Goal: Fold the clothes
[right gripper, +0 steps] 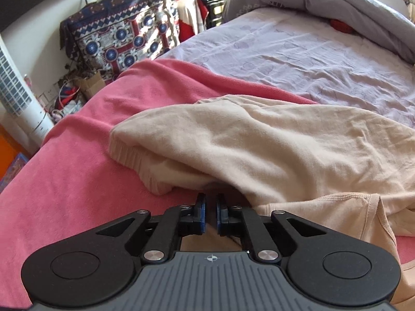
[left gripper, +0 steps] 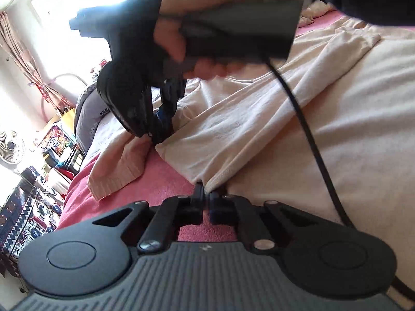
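While left tool [left gripper: 206, 193] pinches cream garment [left gripper: 259, 119], pinched hem hidden.

cream garment [right gripper: 272, 150]: soft matt knit cloth, ribbed cuff | pink blanket [right gripper: 77, 181]: fuzzy matt fleece

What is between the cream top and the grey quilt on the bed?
In the right wrist view, a strip of pink blanket, then lilac sheet, lies between cream top and grey quilt.

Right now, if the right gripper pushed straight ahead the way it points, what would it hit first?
Most likely the cream garment: its folded edge lies just past the right gripper, whose fingers stand slightly apart, though depth is unclear.
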A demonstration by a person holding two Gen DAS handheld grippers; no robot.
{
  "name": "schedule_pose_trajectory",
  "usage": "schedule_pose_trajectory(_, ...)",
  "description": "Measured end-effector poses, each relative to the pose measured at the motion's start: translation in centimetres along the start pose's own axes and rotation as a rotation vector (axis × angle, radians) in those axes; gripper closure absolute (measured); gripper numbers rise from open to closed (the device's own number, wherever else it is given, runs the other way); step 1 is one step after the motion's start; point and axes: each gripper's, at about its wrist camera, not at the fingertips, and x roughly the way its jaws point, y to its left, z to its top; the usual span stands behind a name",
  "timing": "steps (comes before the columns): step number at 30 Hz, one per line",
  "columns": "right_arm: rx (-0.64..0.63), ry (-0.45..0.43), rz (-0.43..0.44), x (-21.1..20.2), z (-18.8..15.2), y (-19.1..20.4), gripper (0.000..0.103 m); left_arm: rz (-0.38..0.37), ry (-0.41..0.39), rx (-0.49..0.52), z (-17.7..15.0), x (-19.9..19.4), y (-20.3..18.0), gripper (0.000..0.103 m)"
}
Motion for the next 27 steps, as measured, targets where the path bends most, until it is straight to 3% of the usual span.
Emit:
schedule_pose_trajectory(1,-0.03,0.011,-0.015,-0.6,-0.1,0.4,0.069,0.002,0.0,0.002,0.0,0.2,0.0,0.102)
schedule_pose_trajectory(3,-0.119,0.032,-0.059,-1.0,-0.4,2.0,0.051,0.008,-0.001,0.01,0.0,0.1,-0.2,0.102)
schedule_pose_trajectory(7,-0.246,0.034,-0.131,-0.8,-0.9,4.8,0.039,0.012,0.0,0.017,-0.1,0.0,-0.4,0.102)
schedule_pose_trajectory(9,-0.236,0.017,-0.145,-0.9,-0.8,5.3,0.039,0.011,-0.001,0.016,-0.1,0.5,-0.3,0.102)
schedule_pose_trajectory(12,-0.191,-0.12,-0.191,-3.5,-0.4,4.9,0.039,0.013,-0.008,0.013,-0.3,0.6,-0.3,0.102)
schedule_pose_trajectory(13,-0.158,-0.124,-0.166,-4.2,-0.1,4.5,0.039,0.015,-0.01,0.014,-0.4,0.8,-0.3,0.102)
schedule_pose_trajectory(16,-0.066,0.027,-0.027,-3.4,0.3,3.4,0.042,0.02,-0.013,0.019,-0.4,0.9,-0.4,0.102)
schedule_pose_trajectory(18,-0.109,0.094,-0.091,-1.4,-0.2,4.0,0.044,0.024,-0.014,0.023,-0.4,0.8,-0.5,0.102)
schedule_pose_trajectory(19,-0.141,0.117,-0.133,-0.2,-0.6,4.3,0.053,0.026,-0.015,0.025,-0.4,0.7,-0.6,0.103)
schedule_pose_trajectory(21,-0.137,0.098,-0.135,1.4,-0.9,4.1,0.056,0.032,-0.018,0.033,-0.5,0.7,-0.8,0.103)
schedule_pose_trajectory(24,-0.057,-0.016,-0.162,2.4,0.5,2.2,0.075,0.041,-0.021,0.043,-0.5,0.8,-1.0,0.103)
schedule_pose_trajectory(25,-0.007,-0.03,-0.162,2.6,1.0,1.3,0.075,0.042,-0.023,0.043,-0.5,0.8,-1.1,0.103)
schedule_pose_trajectory(27,0.113,-0.011,-0.073,2.2,1.4,-0.6,0.075,0.033,-0.025,0.031,-0.5,0.7,-0.9,0.103)
